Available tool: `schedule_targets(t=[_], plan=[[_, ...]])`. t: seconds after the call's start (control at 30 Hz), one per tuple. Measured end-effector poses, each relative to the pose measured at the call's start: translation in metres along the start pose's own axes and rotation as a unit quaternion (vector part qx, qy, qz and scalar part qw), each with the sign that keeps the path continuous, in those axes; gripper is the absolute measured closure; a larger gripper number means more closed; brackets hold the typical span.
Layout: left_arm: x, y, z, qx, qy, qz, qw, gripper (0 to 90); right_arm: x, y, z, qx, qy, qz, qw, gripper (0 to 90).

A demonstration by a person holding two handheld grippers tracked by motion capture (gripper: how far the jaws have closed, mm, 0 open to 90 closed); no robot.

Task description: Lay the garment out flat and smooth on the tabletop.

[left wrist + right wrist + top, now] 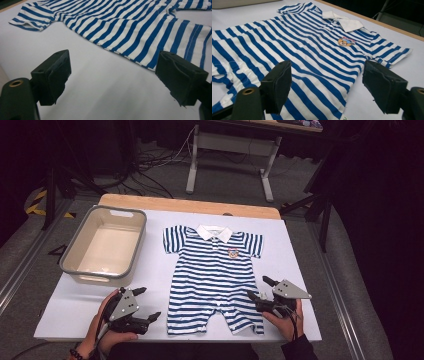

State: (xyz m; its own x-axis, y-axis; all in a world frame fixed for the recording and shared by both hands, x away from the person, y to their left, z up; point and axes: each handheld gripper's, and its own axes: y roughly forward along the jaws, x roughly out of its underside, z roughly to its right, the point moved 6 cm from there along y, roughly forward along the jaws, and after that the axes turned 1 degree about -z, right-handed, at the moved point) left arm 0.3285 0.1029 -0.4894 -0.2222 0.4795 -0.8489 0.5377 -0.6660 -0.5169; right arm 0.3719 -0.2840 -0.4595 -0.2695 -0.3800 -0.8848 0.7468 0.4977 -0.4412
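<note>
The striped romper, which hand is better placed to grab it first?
Right, probably. The right tool hangs open at the striped romper's leg edge, its jaws already over the fabric. The left tool, also open, sits over bare white tabletop beside the romper.

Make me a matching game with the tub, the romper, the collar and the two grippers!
Things:
1. tub
2. romper
3. collar
4. left gripper
5. right gripper

Descriptions:
A. plain white
B. blue and white stripes
C. open, by the romper's right edge
D. grey-rimmed, with nothing in it
E. open, left of the romper's legs

Pairs: 1-D, 2-B, 3-A, 4-E, 5-C
</note>
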Motion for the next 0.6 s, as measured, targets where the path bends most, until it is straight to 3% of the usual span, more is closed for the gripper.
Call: schedule_targets(t=[0.27, 0.4, 0.47, 0.6], plan=[[-0.012, 0.007, 0.002, -0.001, 0.005, -0.001, 1.0000, 16.5, 0.003, 0.002, -0.002, 0.002, 0.002, -0.009, 1.0000, 25.2], [-0.022, 0.018, 0.004, 0.016, 0.017, 0.000, 0.9997, 21.1, 0.001, 0.001, -0.005, -0.002, 0.004, -0.005, 1.0000, 25.5], [-0.036, 0.025, 0.005, 0.025, 0.022, 0.006, 0.9994, 23.1, -0.003, 0.000, -0.007, -0.001, 0.001, 0.003, 1.0000, 25.5], [-0.052, 0.032, -0.001, 0.018, 0.024, 0.020, 0.9994, 23.1, -0.004, -0.002, -0.007, -0.004, 0.007, 0.009, 0.9999, 25.5]])
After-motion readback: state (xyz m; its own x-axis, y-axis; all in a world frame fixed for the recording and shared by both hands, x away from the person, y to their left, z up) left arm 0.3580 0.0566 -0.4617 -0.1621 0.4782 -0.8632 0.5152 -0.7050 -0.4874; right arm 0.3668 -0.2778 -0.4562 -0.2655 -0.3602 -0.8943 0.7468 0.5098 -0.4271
